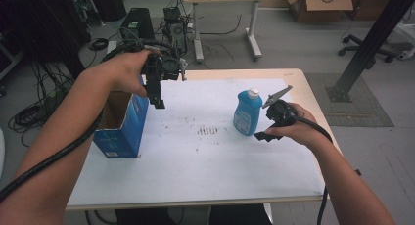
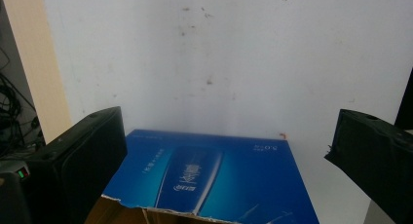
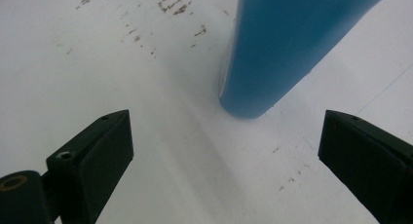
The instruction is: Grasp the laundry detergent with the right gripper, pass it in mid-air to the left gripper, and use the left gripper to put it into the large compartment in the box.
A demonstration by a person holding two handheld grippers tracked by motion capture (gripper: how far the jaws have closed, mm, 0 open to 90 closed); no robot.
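The blue bottle stands upright on the bench, just ahead of the right tongs, which are spread wide and empty. The left tongs, also spread, hang above the open blue box.

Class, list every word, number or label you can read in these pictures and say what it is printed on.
Nothing can be quoted with confidence.
Blue box: white characters and a small number on its side, upside down in the left gripper view, too blurred to read.
Blue bottle: pale label, print too small to read.
Table sheet: smudges only, no writing.
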